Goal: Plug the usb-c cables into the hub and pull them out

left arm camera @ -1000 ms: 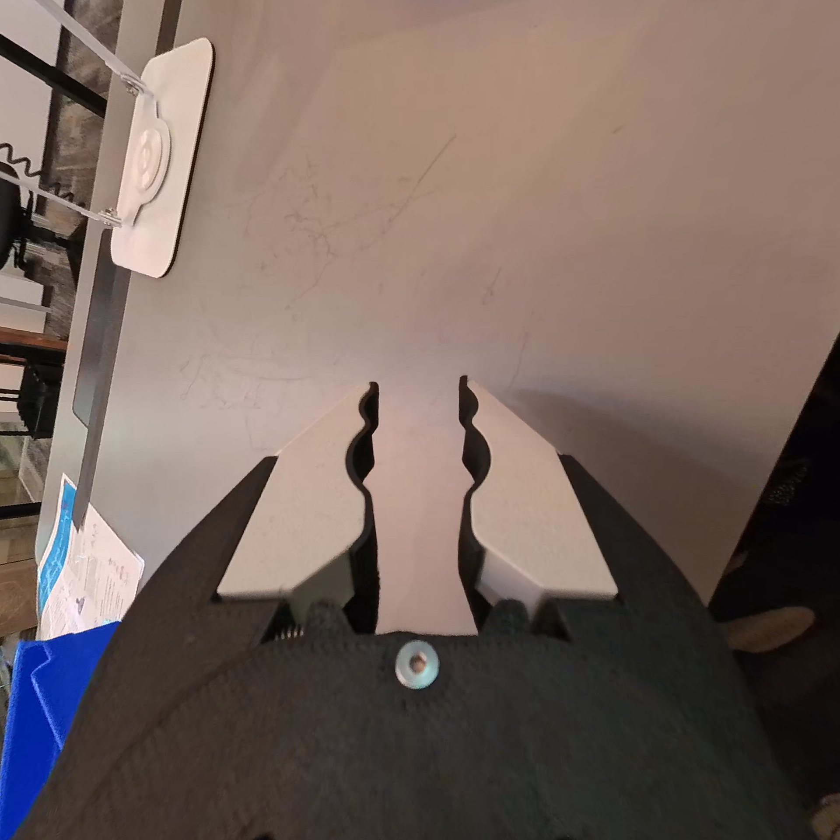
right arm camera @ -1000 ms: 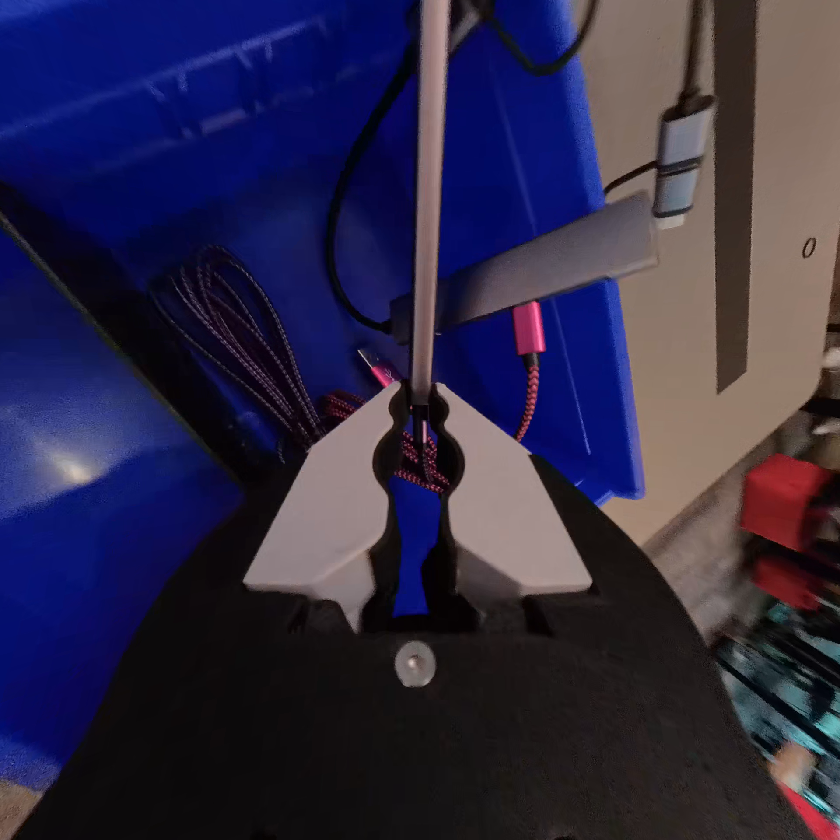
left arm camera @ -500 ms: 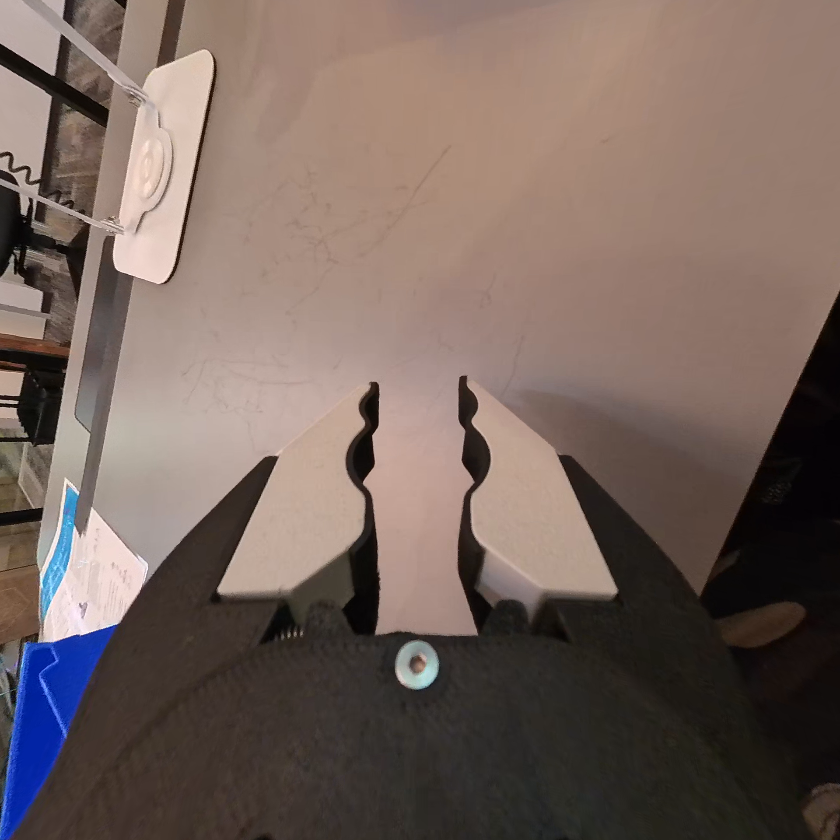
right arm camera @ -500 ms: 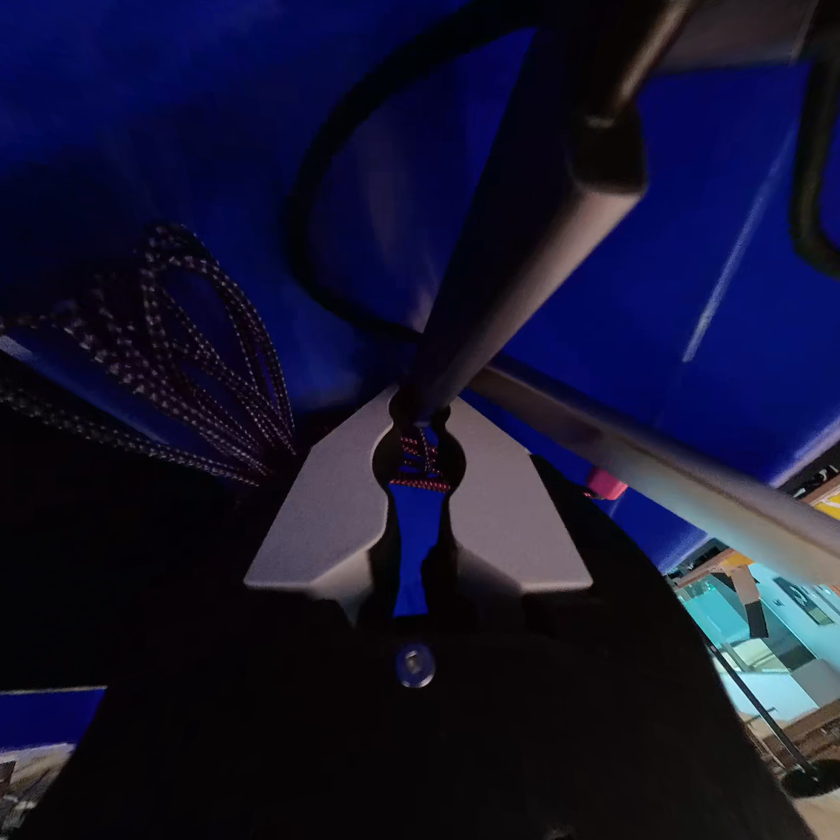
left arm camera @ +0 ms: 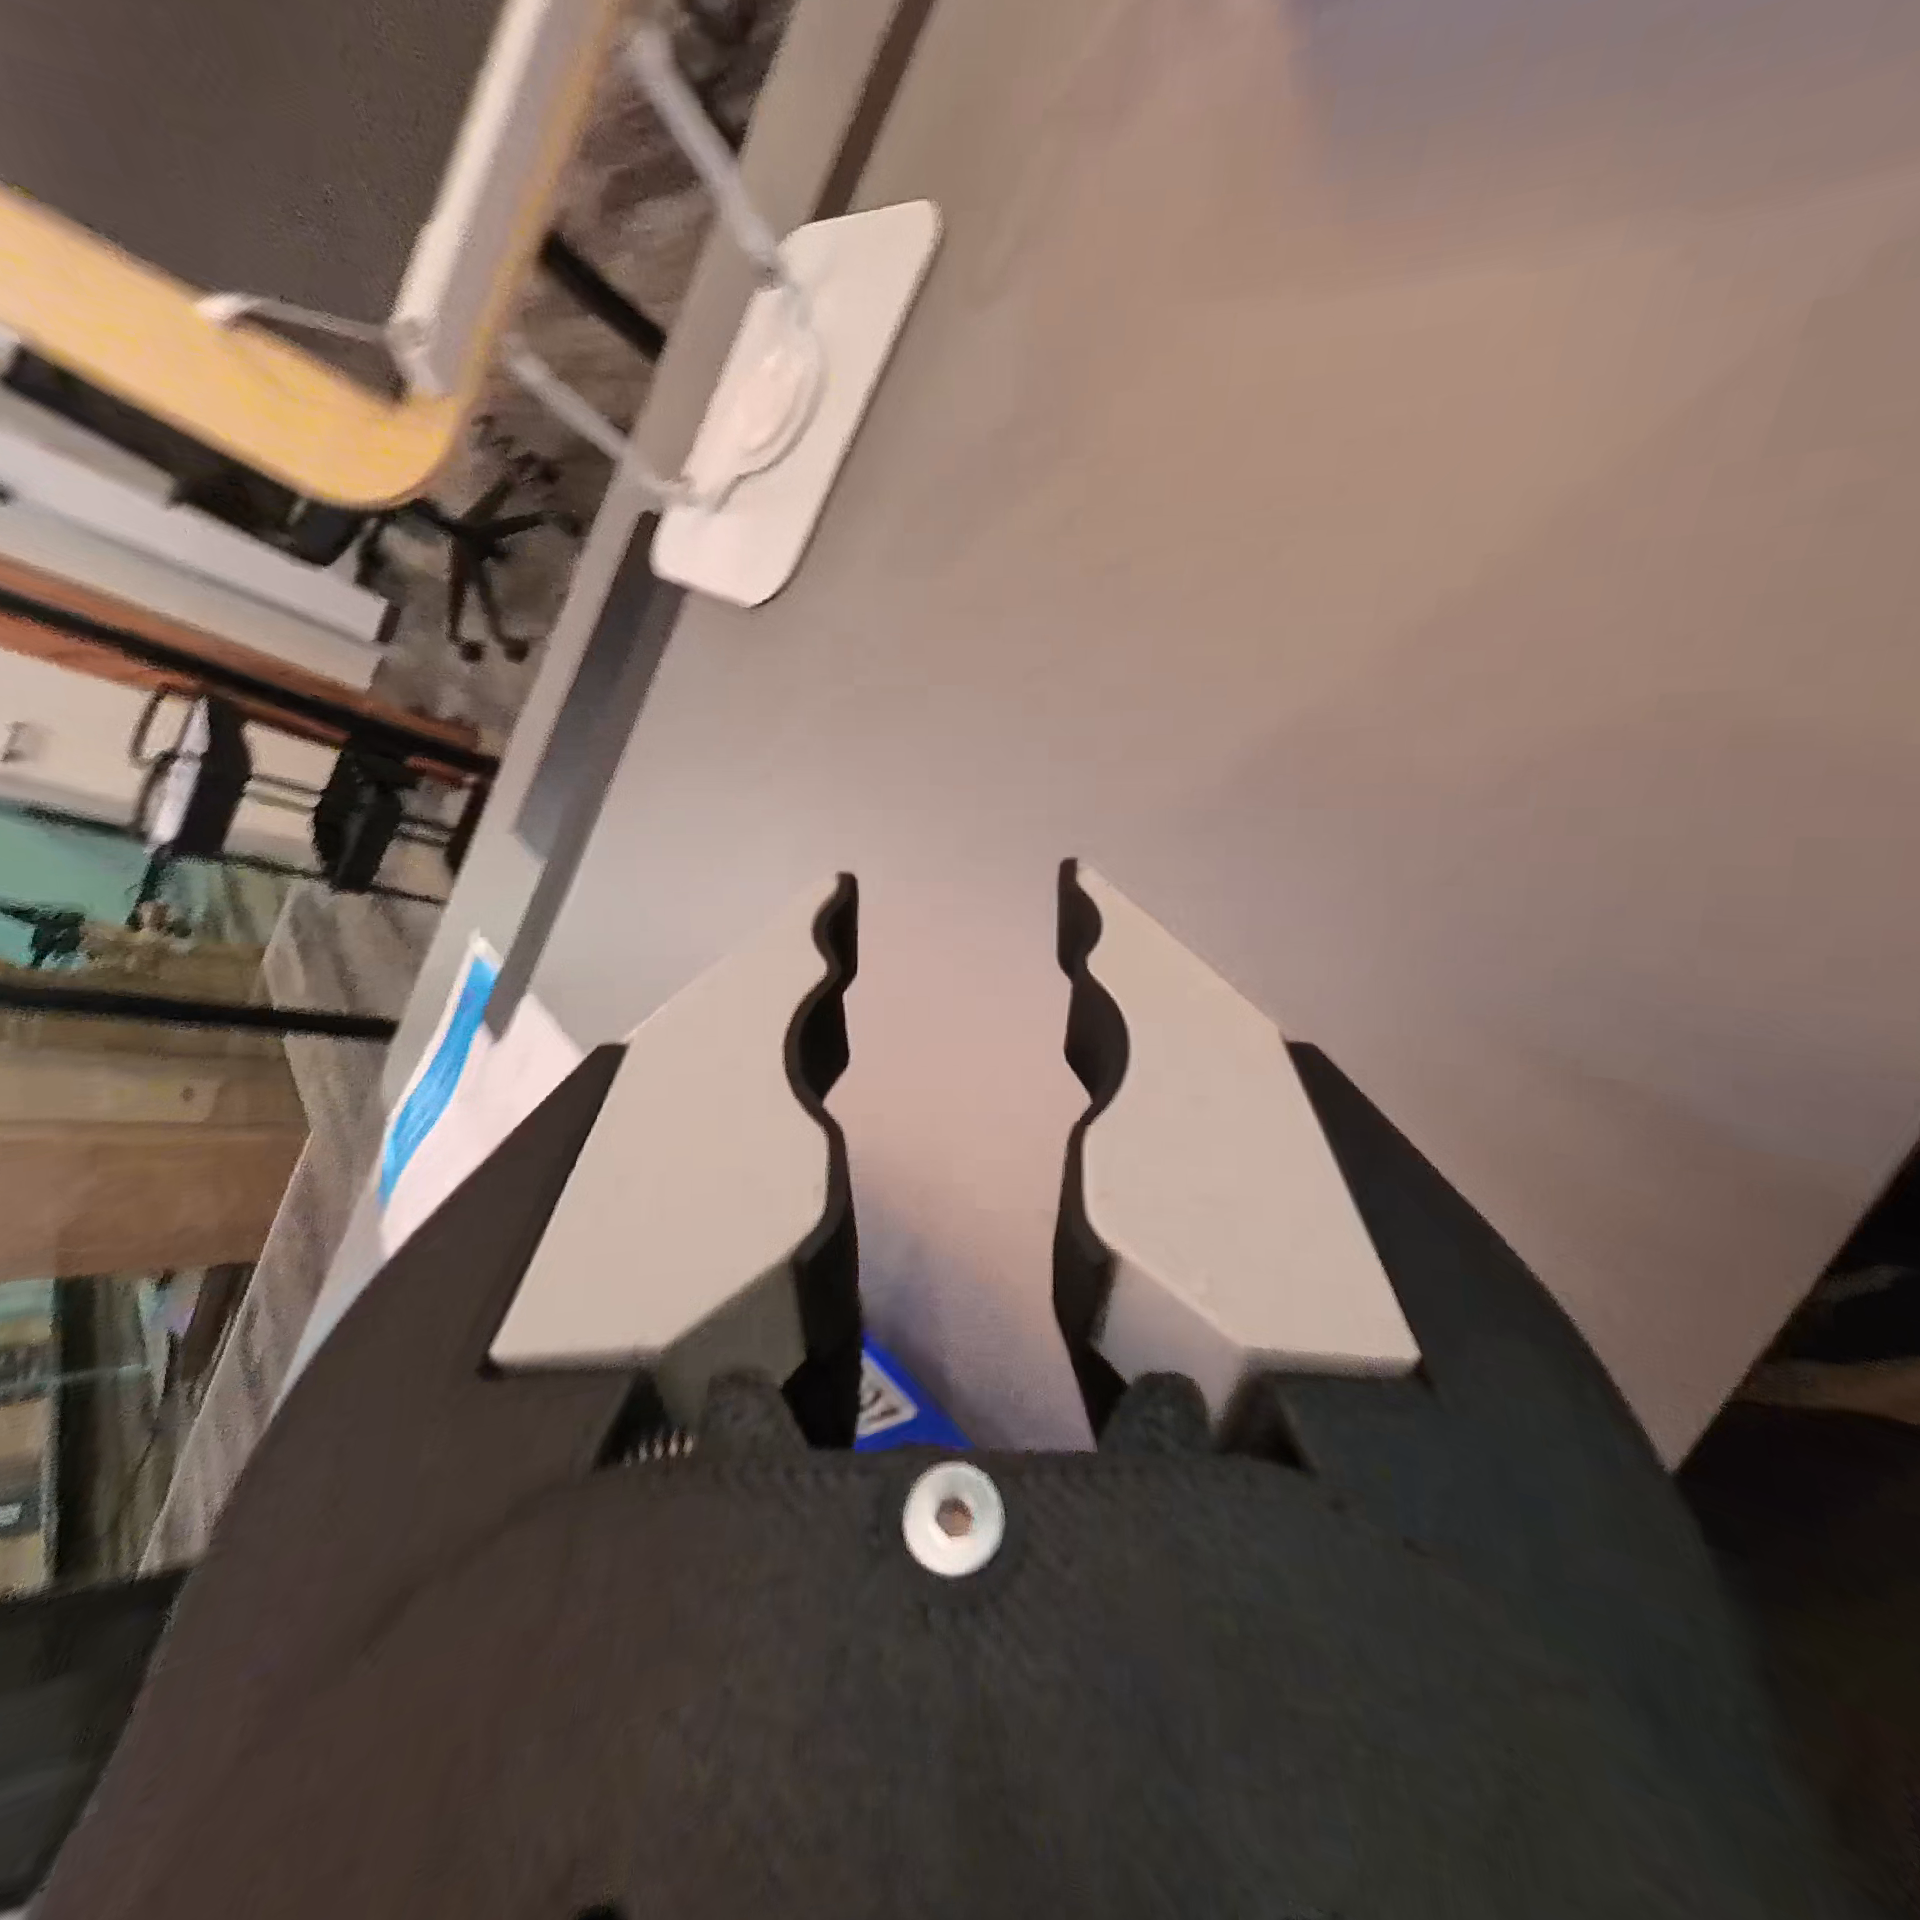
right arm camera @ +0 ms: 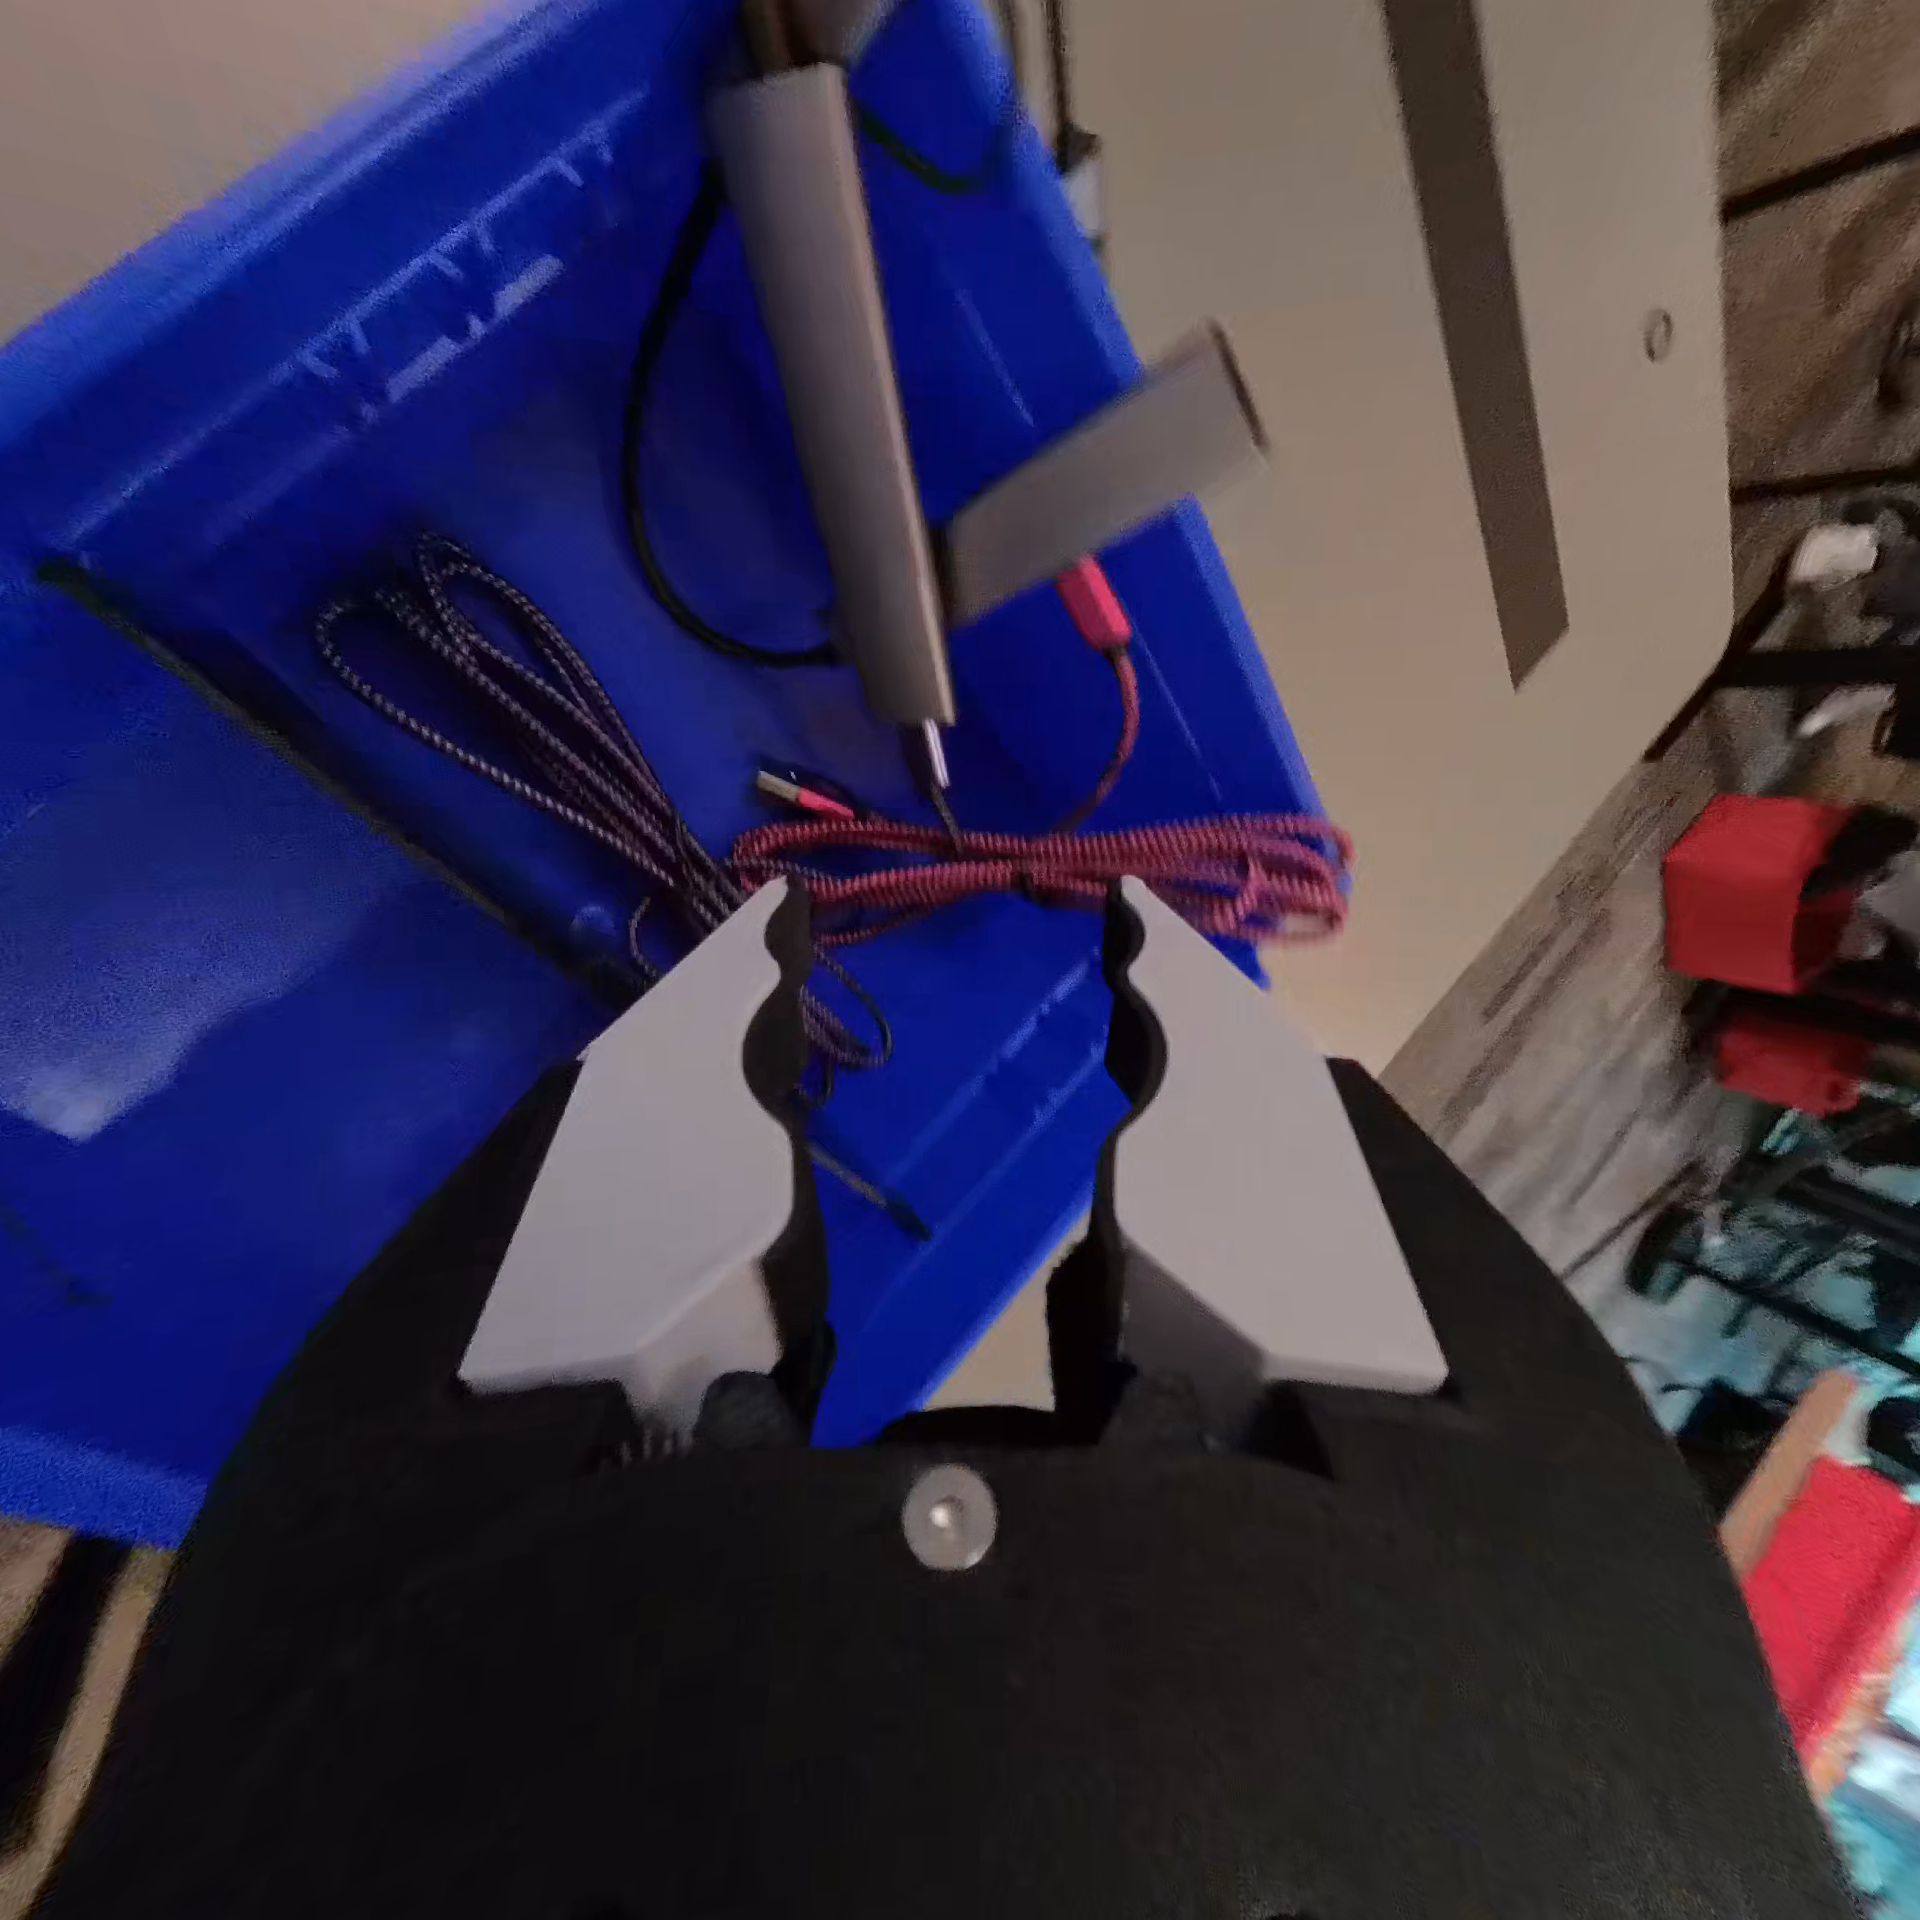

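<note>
Currently the left gripper [left arm camera: 957, 894] hangs over a bare stretch of the grey table [left arm camera: 1403, 623], fingers parted a moderate gap, nothing between them. Far left on the table: a white pad with a round boss [left arm camera: 795, 400] fixed to a clear stand; nearer, a paper sheet with blue print [left arm camera: 442, 1091] at the table edge.

Right wrist view, left to right: blue bin [right arm camera: 260, 623] on the same table; a looped dark braided cable [right arm camera: 499, 686] on its floor; a long grey hub [right arm camera: 842, 384] lying lengthwise, its short black lead with a metal plug at the near end; a second grey hub [right arm camera: 1112, 473] angled across the bin's right wall, with a pink plug [right arm camera: 1091, 613] seated in its near side. That plug's red braided cable [right arm camera: 1039, 868] is bunched across the bin's right edge; a loose pink plug end [right arm camera: 805, 795] lies near the first hub. Right gripper [right arm camera: 954, 904] hovers just above the red bundle, fingers wide apart, holding nothing.

Judgement: next is probably a grasp on a plug. Take the plug body, not the braid; line up square with the port; the left gripper should come over to pin the hub, otherwise it will slide.

Writing: raised lettering on the bin wall and print on the paper, both too blurred to read; no brand legible
</note>
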Available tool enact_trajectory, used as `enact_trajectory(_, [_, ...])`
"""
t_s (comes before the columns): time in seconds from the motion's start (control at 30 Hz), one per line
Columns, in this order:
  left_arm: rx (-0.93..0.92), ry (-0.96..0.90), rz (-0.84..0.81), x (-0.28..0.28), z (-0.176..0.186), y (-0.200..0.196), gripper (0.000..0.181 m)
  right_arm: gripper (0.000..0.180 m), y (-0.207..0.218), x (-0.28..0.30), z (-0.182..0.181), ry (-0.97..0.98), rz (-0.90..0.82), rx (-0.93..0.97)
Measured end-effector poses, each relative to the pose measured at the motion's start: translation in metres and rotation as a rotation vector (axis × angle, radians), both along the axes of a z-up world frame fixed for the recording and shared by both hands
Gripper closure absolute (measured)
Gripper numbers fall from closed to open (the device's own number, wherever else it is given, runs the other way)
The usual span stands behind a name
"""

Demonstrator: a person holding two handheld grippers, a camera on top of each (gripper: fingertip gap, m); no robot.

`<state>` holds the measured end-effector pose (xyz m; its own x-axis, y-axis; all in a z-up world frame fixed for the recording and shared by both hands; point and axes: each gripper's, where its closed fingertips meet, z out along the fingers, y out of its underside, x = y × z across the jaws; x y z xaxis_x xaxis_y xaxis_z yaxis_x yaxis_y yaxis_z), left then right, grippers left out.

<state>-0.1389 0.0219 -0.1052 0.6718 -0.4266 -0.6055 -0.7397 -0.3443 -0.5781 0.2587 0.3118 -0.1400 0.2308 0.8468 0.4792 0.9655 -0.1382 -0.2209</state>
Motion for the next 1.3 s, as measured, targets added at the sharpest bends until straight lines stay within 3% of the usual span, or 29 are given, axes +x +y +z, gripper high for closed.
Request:
enact_trajectory(0.1, [0.040, -0.003, 0.144, -0.058, 0.025, -0.011, 0.139, 0.123, -0.001, 0.038, 0.019, 0.131, -0.145, 0.034])
enact_trajectory(0.27, [0.037, -0.087, 0.455, -0.181, 0.042, -0.056, 0.125, 0.114, -0.016, 0.097, 0.010, 0.301, -0.343, -0.033])
enact_trajectory(0.43, [-0.147, -0.247, 0.768, -0.286, 0.000, -0.130, 0.115, 0.105, -0.032, 0.114, -0.020, 0.342, -0.374, -0.118])
enact_trajectory(0.53, [-0.286, -0.361, 0.923, -0.321, -0.037, -0.176, 0.104, 0.120, -0.041, 0.109, -0.038, 0.351, -0.380, -0.189])
enact_trajectory(0.67, [-0.366, -0.608, 0.949, -0.327, -0.075, -0.196, 0.102, 0.132, -0.047, 0.095, -0.058, 0.397, -0.377, -0.273])
enact_trajectory(0.8, [-0.469, -0.838, 0.875, -0.308, -0.103, -0.191, 0.108, 0.151, -0.044, 0.092, -0.066, 0.422, -0.436, -0.289])
enact_trajectory(0.87, [-0.504, -0.920, 0.836, -0.302, -0.115, -0.188, 0.124, 0.151, -0.045, 0.087, -0.067, 0.438, -0.438, -0.301])
enact_trajectory(0.97, [-0.508, -0.994, 0.787, -0.296, -0.123, -0.182, 0.138, 0.152, -0.047, 0.079, -0.068, 0.443, -0.433, -0.292])
enact_trajectory(1.3, [-0.454, -0.993, 0.827, -0.301, -0.122, -0.178, 0.145, 0.149, -0.070, 0.021, -0.069, 0.526, -0.384, -0.359])
